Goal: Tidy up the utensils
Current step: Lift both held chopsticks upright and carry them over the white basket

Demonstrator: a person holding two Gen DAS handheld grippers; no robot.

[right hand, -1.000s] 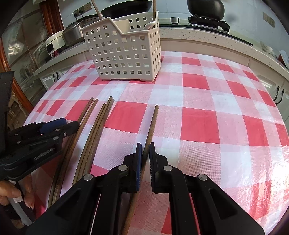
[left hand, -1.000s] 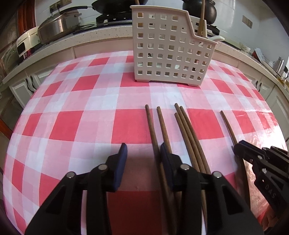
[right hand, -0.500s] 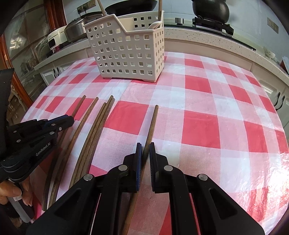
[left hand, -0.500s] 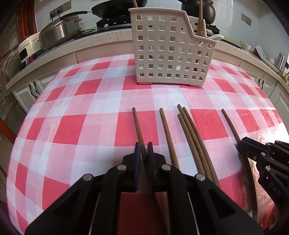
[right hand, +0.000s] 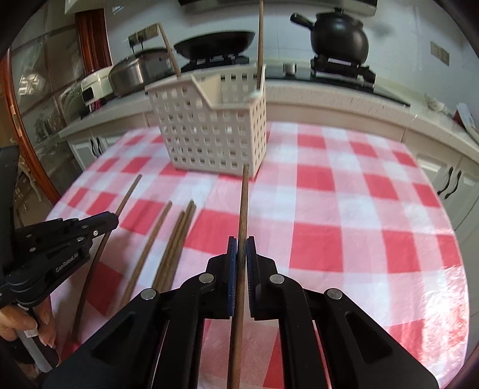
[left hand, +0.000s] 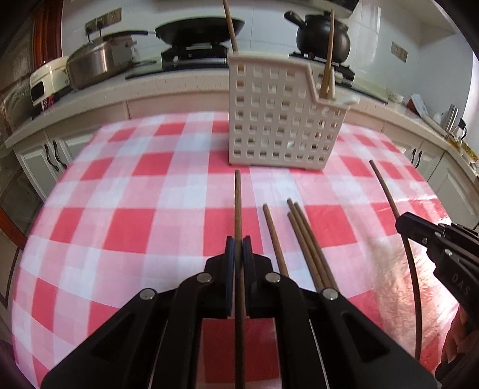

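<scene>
In the left wrist view my left gripper (left hand: 238, 241) is shut on a brown chopstick (left hand: 237, 203) that points at the white perforated basket (left hand: 278, 125), clear of the checked cloth. My right gripper (right hand: 241, 241) is shut on another chopstick (right hand: 244, 203), also raised and aimed at the basket (right hand: 215, 131). Each gripper shows in the other's view: the right gripper (left hand: 402, 218) with its chopstick (left hand: 384, 188), the left gripper (right hand: 112, 218) with its chopstick (right hand: 128, 194). Several loose chopsticks (left hand: 305, 239) lie on the cloth between them. The basket holds upright wooden utensils.
The table wears a red and white checked cloth (left hand: 134, 227). Behind it runs a kitchen counter with a steel pot (left hand: 95, 64), a black pan (left hand: 200, 28) on the stove and a black clay pot (left hand: 321, 33). A hand (right hand: 21, 326) grips the left tool.
The left jaws closed on the leftmost chopstick. Both grippers then rose, lifting their chopsticks off the cloth, and the basket now looks closer.
</scene>
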